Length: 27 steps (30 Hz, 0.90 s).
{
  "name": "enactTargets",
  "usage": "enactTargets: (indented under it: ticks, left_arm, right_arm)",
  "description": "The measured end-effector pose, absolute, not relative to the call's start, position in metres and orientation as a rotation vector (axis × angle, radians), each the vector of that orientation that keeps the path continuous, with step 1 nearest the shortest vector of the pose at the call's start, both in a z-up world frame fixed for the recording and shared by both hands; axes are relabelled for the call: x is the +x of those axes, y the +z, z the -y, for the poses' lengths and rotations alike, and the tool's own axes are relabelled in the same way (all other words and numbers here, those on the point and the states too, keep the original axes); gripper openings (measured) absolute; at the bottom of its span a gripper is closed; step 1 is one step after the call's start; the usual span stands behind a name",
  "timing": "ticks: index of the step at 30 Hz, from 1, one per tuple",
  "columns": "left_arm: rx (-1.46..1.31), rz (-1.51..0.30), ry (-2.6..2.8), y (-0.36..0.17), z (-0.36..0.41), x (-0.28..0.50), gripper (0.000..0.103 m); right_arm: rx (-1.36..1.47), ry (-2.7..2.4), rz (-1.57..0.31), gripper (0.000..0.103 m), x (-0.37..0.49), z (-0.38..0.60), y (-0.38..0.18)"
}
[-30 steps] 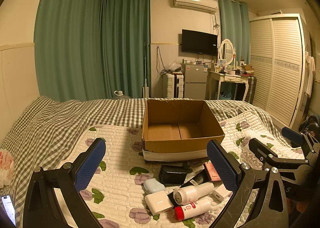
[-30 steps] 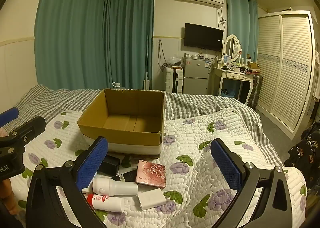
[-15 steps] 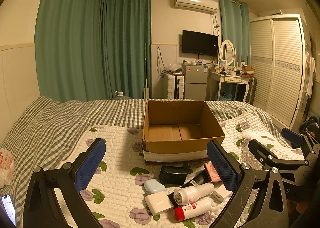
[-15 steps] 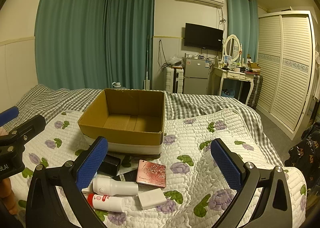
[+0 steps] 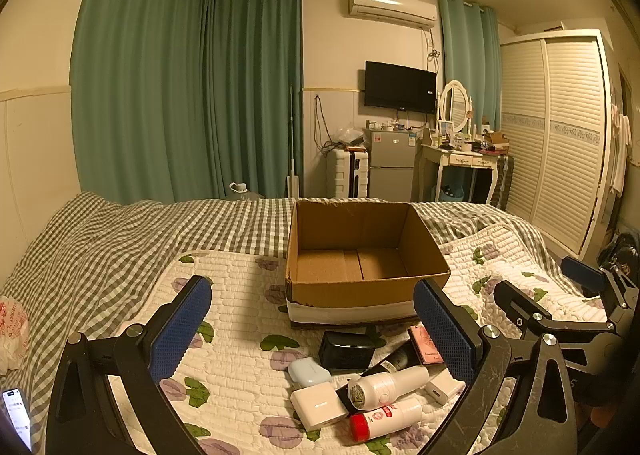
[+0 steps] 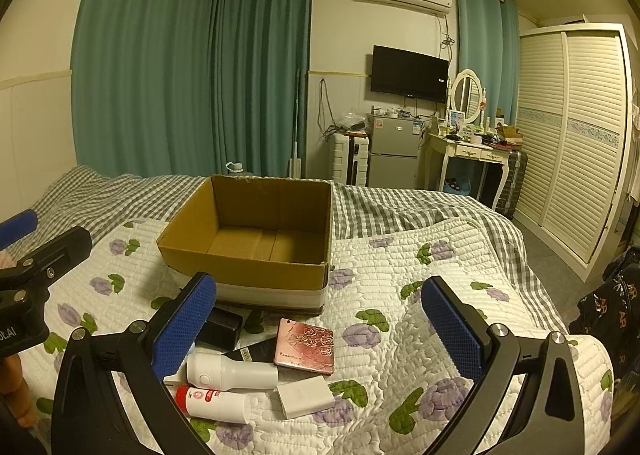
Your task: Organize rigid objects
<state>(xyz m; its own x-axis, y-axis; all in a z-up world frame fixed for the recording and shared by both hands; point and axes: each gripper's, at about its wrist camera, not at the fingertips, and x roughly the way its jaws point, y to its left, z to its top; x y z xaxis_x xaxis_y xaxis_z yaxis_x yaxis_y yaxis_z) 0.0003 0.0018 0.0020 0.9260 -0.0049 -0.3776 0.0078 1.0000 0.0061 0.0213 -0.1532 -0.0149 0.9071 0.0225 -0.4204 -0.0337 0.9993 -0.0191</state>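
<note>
1. Both grippers, left gripper (image 5: 312, 329) and right gripper (image 6: 320, 329), gape wide, holding nothing.
2. Below them, white bottle (image 6: 232, 371), red-capped tube (image 6: 214, 403) and pink case (image 6: 306, 347) lie clustered on the quilt (image 6: 400, 275).
3. Beyond stands the empty cardboard box (image 6: 256, 267).

Open-topped cardboard box (image 6: 256, 239) at 12 o'clock with nothing above it, cluttered pile of white bottles (image 6: 230, 371) and pink case (image 6: 306, 347) at 6 o'clock, bare quilt (image 6: 400, 295) at 3 o'clock, bare quilt at 9 o'clock from the left view.

Both wrist views low over bed, facing cardboard box (image 5: 362, 255); share box, clutter.
</note>
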Motion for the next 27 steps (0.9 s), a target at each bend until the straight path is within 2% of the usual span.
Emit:
enactTargets:
  ticks: [27]
  left_arm:
    - [0.008, -0.384, -0.006, 0.0023, -0.002, -0.0001, 0.103]
  right_arm:
    - [-0.027, 0.028, -0.433, 0.103, 0.0201, 0.1512, -0.0149]
